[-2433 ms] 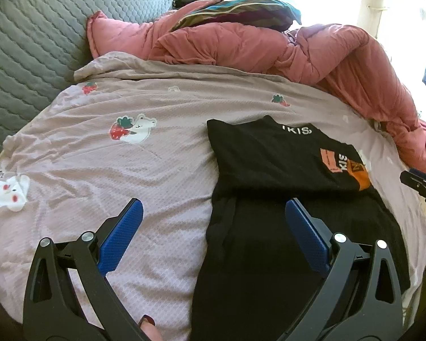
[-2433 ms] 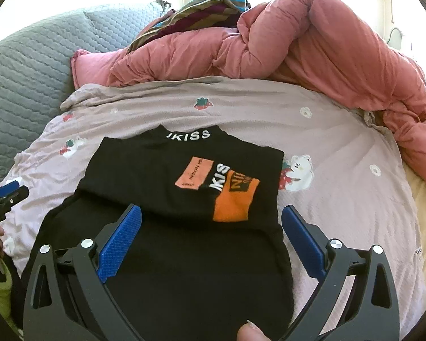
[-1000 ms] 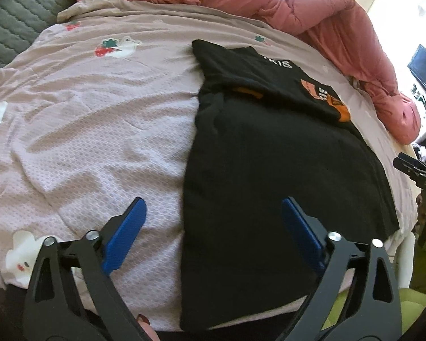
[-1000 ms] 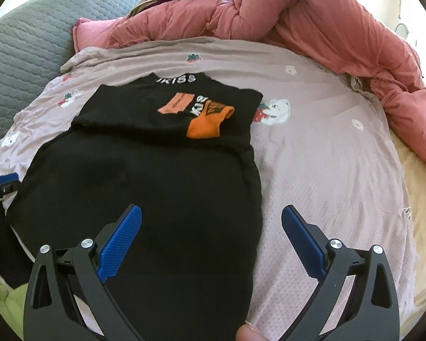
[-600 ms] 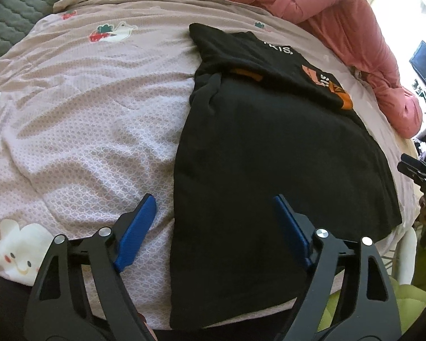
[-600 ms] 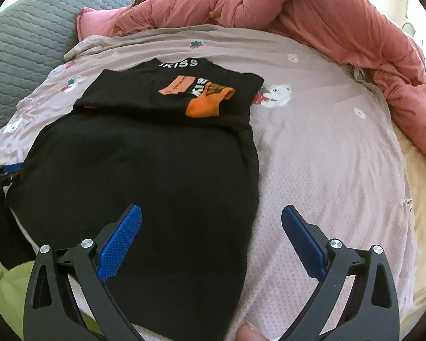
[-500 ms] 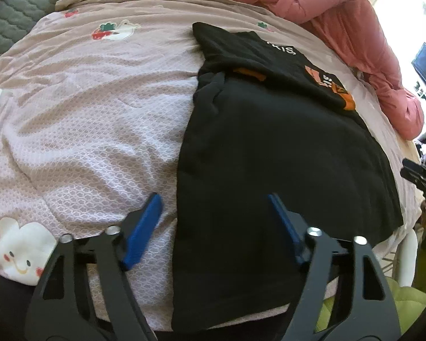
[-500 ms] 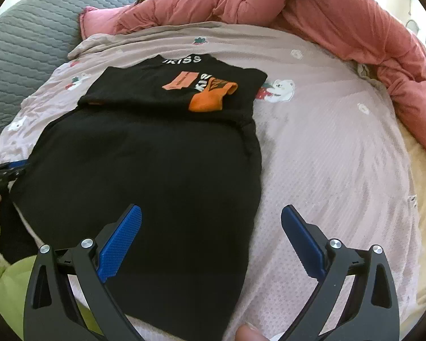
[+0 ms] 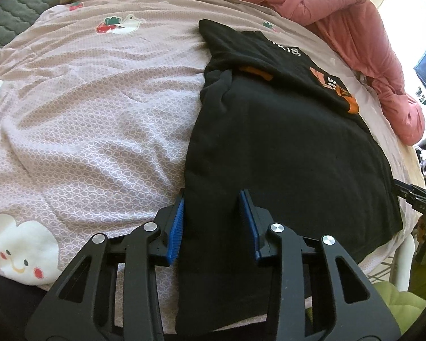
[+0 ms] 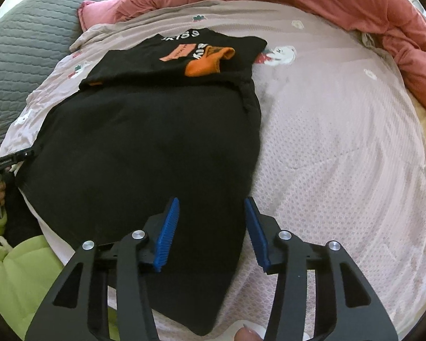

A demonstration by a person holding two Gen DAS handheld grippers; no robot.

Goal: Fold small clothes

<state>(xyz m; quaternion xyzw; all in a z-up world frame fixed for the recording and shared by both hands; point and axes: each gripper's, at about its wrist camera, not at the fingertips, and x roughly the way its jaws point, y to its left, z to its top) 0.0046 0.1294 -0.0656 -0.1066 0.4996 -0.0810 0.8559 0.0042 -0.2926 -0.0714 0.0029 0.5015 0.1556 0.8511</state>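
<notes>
A black T-shirt (image 9: 284,147) with orange and white print lies on the pink bed sheet (image 9: 85,113), its top part folded down over itself. It also shows in the right wrist view (image 10: 144,147). My left gripper (image 9: 211,218) straddles the shirt's near left hem corner, its blue pads (image 9: 176,224) partly closed with a gap left. My right gripper (image 10: 210,227) straddles the near right hem corner, also partly closed. The cloth lies between both pairs of jaws, not pinched.
A pink duvet (image 9: 326,8) is heaped along the far side of the bed. A grey quilted headboard (image 10: 22,34) stands at the left. The bed's near edge runs just under both grippers. A light green garment (image 10: 11,278) lies below that edge.
Both grippers dropped toward the shirt's near hem and their jaws narrowed from wide open to about half that gap around the hem corners. The shirt has not moved.
</notes>
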